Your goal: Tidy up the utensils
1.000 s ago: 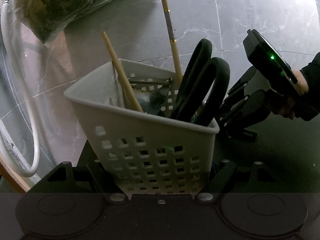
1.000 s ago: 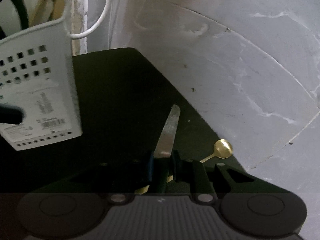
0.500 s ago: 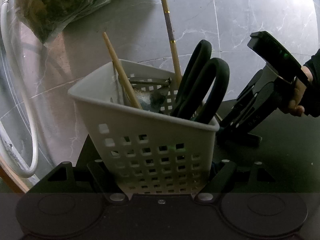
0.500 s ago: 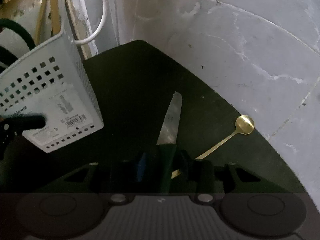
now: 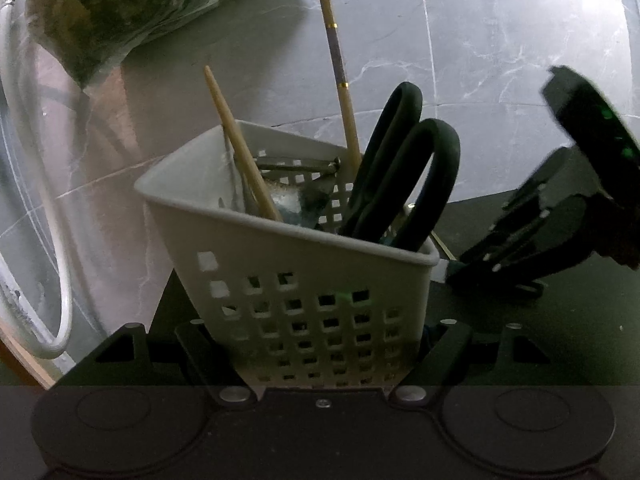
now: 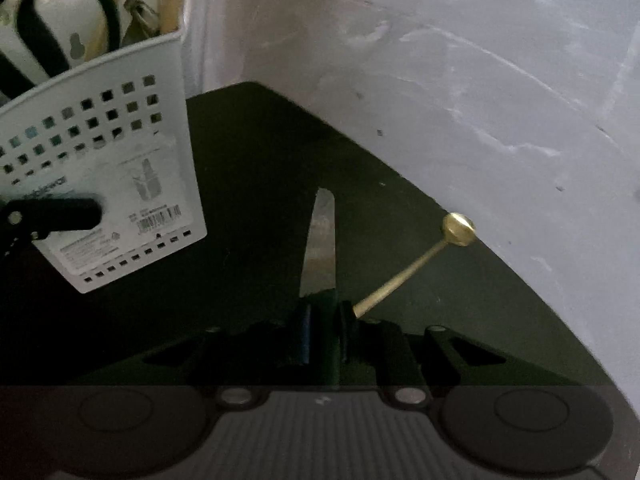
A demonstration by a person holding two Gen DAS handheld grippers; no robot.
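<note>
My left gripper (image 5: 320, 344) is shut on the lower wall of a white perforated utensil basket (image 5: 304, 276); the basket also shows at the upper left in the right wrist view (image 6: 120, 168). It holds black-handled scissors (image 5: 404, 176), two wooden chopsticks (image 5: 340, 76) and some metal pieces. My right gripper (image 6: 322, 320) is shut on the dark handle of a knife whose steel blade (image 6: 320, 240) points forward above the dark mat. A gold spoon (image 6: 416, 264) sticks out beside the right finger, bowl raised. The right gripper's body shows at the right in the left wrist view (image 5: 560, 216).
A dark mat (image 6: 260, 168) lies on a grey marble surface (image 6: 480, 80). A clear bag of dark stuff (image 5: 108, 12) sits far left, with a white cable (image 5: 52, 264) along the left edge.
My right gripper has risen with the knife, tilting. The basket now looks nearer and higher in its view. The gold spoon's bowl has come up off the mat. The left gripper holds still.
</note>
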